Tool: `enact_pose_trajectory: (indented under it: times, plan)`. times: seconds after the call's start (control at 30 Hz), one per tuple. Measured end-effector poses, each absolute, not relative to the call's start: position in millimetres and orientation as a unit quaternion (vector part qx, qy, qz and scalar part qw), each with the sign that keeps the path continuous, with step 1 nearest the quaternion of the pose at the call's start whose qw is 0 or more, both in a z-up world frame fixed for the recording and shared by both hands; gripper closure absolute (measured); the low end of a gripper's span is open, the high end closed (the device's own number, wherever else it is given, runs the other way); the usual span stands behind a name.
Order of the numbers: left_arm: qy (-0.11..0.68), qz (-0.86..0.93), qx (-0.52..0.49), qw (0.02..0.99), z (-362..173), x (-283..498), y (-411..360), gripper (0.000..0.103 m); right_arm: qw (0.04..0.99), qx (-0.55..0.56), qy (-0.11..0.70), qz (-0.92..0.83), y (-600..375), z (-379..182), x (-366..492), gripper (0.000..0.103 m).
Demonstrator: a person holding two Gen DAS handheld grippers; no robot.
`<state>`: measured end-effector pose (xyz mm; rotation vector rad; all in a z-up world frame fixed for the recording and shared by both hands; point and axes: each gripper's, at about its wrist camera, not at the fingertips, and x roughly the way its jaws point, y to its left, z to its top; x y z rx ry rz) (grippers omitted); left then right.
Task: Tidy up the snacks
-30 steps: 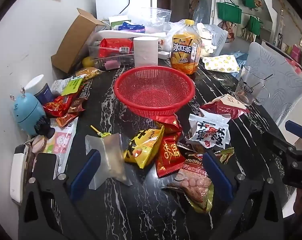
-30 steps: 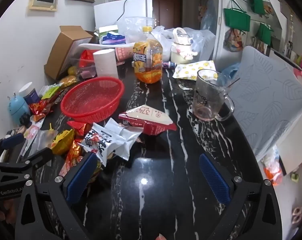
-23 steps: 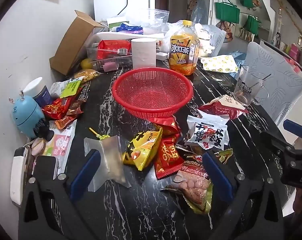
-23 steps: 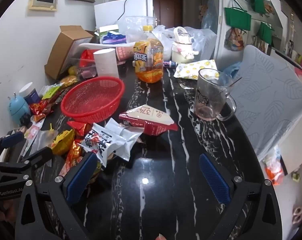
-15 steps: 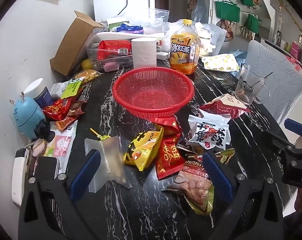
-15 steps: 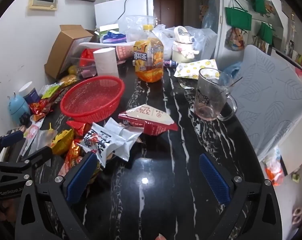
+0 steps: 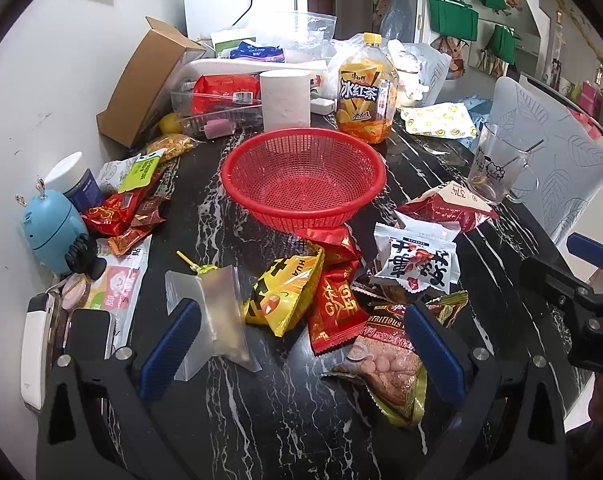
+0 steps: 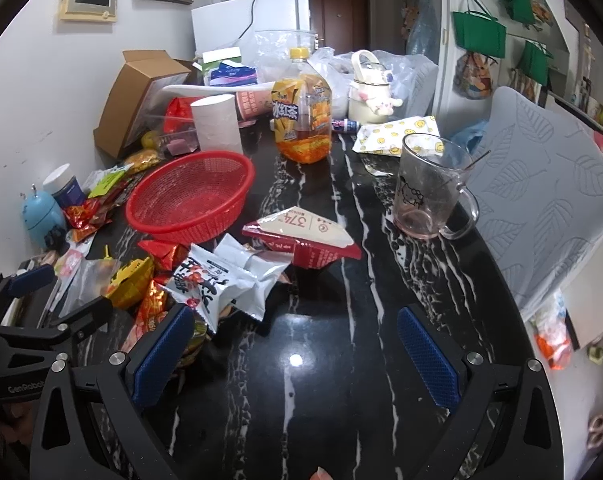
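An empty red basket (image 7: 303, 178) (image 8: 189, 196) stands mid-table. In front of it lie loose snacks: a yellow packet (image 7: 283, 294), red packets (image 7: 335, 300), a white packet with black characters (image 7: 415, 260) (image 8: 217, 280), a peanut bag (image 7: 385, 364), a clear zip bag (image 7: 217, 316) and a red-and-white triangular packet (image 8: 301, 236) (image 7: 445, 208). My left gripper (image 7: 299, 352) is open and empty, just short of the pile. My right gripper (image 8: 297, 364) is open and empty over bare table, right of the pile.
More snacks (image 7: 121, 208) lie along the left wall by a blue gadget (image 7: 51, 232). A tea bottle (image 7: 363, 92), paper roll (image 7: 285, 100), cardboard box (image 7: 145, 84) and clutter stand behind the basket. A glass mug (image 8: 429, 188) stands right, by a chair (image 8: 541, 200).
Both grippers have stayed nearly still, with only slight camera sway. Nothing on the table has moved.
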<state>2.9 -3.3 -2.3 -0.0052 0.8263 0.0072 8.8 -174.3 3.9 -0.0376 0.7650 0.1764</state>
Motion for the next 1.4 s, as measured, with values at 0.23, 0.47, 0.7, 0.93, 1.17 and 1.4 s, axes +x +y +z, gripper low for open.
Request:
enact_pose_trajectory:
  times: [0.23, 0.47, 0.7, 0.93, 1.17, 1.4]
  plan:
    - [0.4, -0.001, -0.001, 0.916, -2.2, 1.2, -4.0, 0.0, 0.925, -0.022, 0.37, 0.081, -172.5, 4.8, 5.5, 0.0]
    - [0.399, -0.007, -0.004, 0.917, -0.3, -2.0, -3.3, 0.0, 0.926, -0.021, 0.369, 0.077, -173.0, 7.2, 4.8, 0.0]
    - [0.395, -0.008, -0.005, 0.919, 3.8, -4.7, -1.2, 0.0, 0.927, -0.022, 0.366, 0.077, -171.9, 7.9, 1.8, 0.0]
    - [0.391, -0.011, -0.005, 0.92, 6.5, -7.9, -0.6, 0.0, 0.929, -0.023, 0.363, 0.076, -170.9, 9.6, -0.5, 0.0]
    - [0.389, -0.015, -0.009, 0.921, 9.4, -10.9, 1.2, 0.0, 0.93, -0.021, 0.36, 0.076, -171.0, 12.0, -4.2, 0.0]
    - [0.38, -0.017, -0.006, 0.925, 18.0, -15.8, 2.7, 0.0, 0.932, -0.019, 0.353, 0.077, -169.5, 18.1, -9.1, 0.0]
